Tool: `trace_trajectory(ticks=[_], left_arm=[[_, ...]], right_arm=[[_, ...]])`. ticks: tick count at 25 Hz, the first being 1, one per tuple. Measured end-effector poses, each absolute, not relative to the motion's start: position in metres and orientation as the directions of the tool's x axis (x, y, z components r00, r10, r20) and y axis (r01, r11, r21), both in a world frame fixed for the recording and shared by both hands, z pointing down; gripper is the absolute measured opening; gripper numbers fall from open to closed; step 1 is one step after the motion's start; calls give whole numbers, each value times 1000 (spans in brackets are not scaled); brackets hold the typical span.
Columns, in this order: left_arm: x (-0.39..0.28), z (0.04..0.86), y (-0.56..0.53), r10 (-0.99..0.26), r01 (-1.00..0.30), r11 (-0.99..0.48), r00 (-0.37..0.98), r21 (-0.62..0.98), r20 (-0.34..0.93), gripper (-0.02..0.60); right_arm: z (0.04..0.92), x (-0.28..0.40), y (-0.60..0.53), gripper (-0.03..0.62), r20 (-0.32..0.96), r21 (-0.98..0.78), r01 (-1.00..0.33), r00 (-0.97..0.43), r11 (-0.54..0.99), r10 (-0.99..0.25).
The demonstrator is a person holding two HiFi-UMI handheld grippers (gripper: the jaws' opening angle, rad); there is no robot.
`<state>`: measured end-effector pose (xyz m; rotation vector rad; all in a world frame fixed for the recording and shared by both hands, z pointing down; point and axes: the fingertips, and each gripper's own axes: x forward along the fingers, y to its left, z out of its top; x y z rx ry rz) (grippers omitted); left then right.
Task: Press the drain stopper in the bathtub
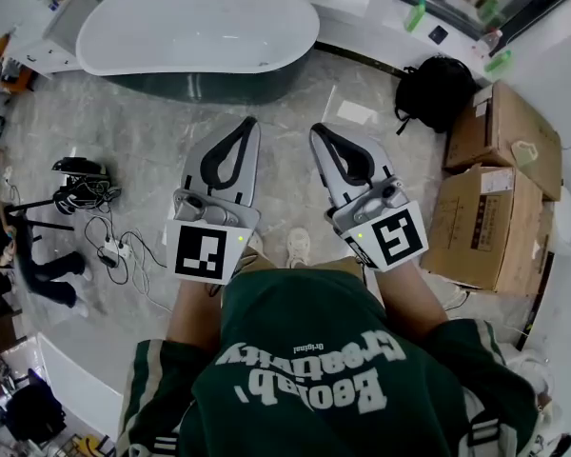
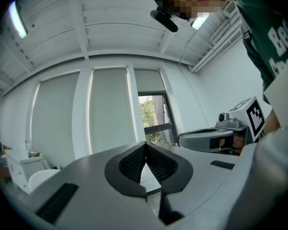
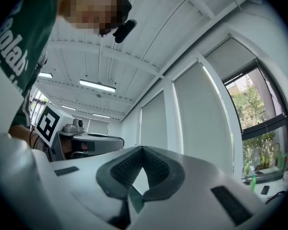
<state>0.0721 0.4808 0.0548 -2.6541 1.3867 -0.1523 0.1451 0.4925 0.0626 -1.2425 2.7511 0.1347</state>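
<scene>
**The white bathtub by the far wall**

The bathtub [image 1: 200, 27] is long and round at both ends, like an egg. It is white inside and on its rim. Its near side is dark. It stands upright on the grey floor [image 1: 143, 131], far across the room. The drain stopper is too small to pick out in the white inside.
</scene>
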Motion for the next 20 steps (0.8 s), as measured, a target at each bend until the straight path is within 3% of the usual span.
trace_trajectory(ticks=[20], left_arm=[[72, 50, 479, -831, -814, -548, 555, -193, 18, 9]], right_arm=[[58, 147, 489, 9, -177, -3, -734, -668, 679, -723]])
